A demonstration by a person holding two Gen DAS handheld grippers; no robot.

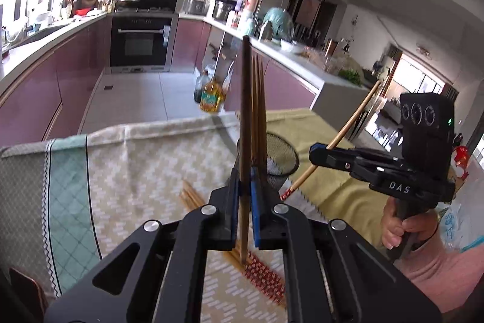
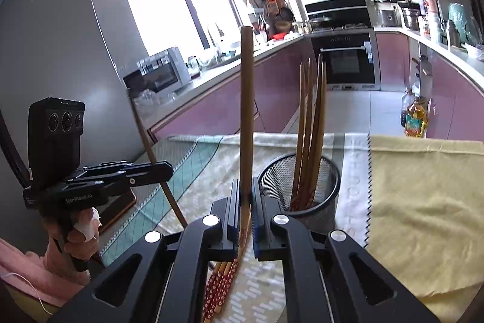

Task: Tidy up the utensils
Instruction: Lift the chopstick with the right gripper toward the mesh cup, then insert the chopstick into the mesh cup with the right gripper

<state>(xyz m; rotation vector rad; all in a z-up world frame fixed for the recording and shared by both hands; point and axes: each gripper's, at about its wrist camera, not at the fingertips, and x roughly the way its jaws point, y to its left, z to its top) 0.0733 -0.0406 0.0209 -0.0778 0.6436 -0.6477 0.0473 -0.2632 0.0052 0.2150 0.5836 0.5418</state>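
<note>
A: Start on the left. What is that gripper doing?

B: The left gripper (image 1: 244,192) is clamped on a single chopstick (image 1: 245,123), dark brown and standing upright between the blue pads. Its lower end reaches down toward the patterned cloth (image 1: 145,159). In the right wrist view the same gripper (image 2: 165,168) shows from the side, with its chopstick (image 2: 151,147) leaning.

A: What lies on the cloth under it?

B: A loose bundle of chopsticks (image 1: 193,199) lying flat. Their far ends are plain wood; the near ends carry a red and white pattern.

A: And in the middle?

B: A black mesh holder (image 2: 302,186) stands on the cloth. Several chopsticks (image 2: 311,123) stand in it, leaning slightly and fanned at the top. From the left wrist camera the holder (image 1: 282,159) sits just behind the left claw, partly hidden.

A: Now the right side.

B: The right gripper (image 2: 245,196) is closed on another chopstick (image 2: 246,99), a lighter brown one held nearly upright, just beside the holder and outside it. Seen from the left camera, that gripper (image 1: 317,155) grips its chopstick (image 1: 341,135) on a slant, patterned end down.

A: Beyond that?

B: A yellow cloth (image 2: 423,202) covers the table to the right of the holder, meeting the patterned one along a zigzag edge.
</note>
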